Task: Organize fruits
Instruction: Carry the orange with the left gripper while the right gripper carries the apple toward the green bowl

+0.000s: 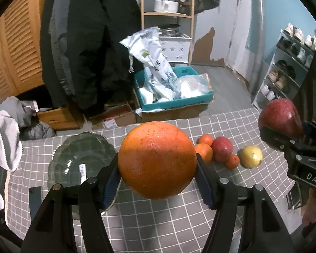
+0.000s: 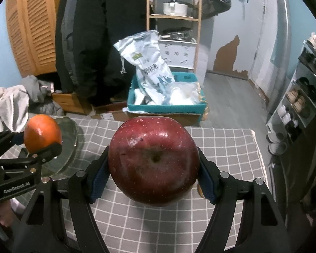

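My left gripper (image 1: 158,177) is shut on a large orange (image 1: 157,160), held above the grey checked tablecloth (image 1: 158,221). My right gripper (image 2: 153,177) is shut on a big dark red apple (image 2: 153,160), also lifted off the cloth. Each view catches the other gripper: the apple (image 1: 280,118) at the right edge, the orange (image 2: 42,135) at the left. A clear glass plate (image 1: 80,158) lies on the cloth to the left, seen also in the right wrist view (image 2: 71,147). On the cloth behind the orange lie two small oranges (image 1: 205,145), a red apple (image 1: 222,148), a tangerine (image 1: 232,162) and a lemon (image 1: 250,157).
Beyond the table's far edge stand a teal crate (image 1: 179,103) with plastic bags, cardboard boxes, a hanging dark coat (image 1: 90,42) and a wooden shelf (image 1: 168,14) with pots. A shoe rack (image 1: 284,73) stands at the right. Crumpled cloth (image 1: 4,147) lies at the left.
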Demonstrator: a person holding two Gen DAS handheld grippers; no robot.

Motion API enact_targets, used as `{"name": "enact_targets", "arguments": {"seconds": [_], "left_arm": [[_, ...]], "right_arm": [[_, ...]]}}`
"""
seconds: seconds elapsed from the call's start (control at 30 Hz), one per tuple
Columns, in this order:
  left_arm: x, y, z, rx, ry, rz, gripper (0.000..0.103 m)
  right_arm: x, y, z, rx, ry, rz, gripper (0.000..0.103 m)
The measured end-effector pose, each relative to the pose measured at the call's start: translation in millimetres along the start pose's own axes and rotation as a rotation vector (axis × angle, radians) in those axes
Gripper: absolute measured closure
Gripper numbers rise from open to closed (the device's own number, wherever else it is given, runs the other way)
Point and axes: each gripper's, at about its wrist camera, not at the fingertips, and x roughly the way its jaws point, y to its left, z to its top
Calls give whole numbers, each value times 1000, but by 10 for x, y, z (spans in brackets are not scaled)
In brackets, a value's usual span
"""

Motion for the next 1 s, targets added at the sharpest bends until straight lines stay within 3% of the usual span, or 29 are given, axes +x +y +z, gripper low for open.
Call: {"name": "enact_targets", "arguments": {"seconds": [0.47, 1.0], "left_arm": [[-51, 663, -15, -96, -9, 78, 36], [-7, 1493, -201, -197, 23, 191, 36]], "right_arm": [[174, 585, 257, -61, 2, 78, 29], [727, 1428, 424, -119, 69, 195, 29]]}}
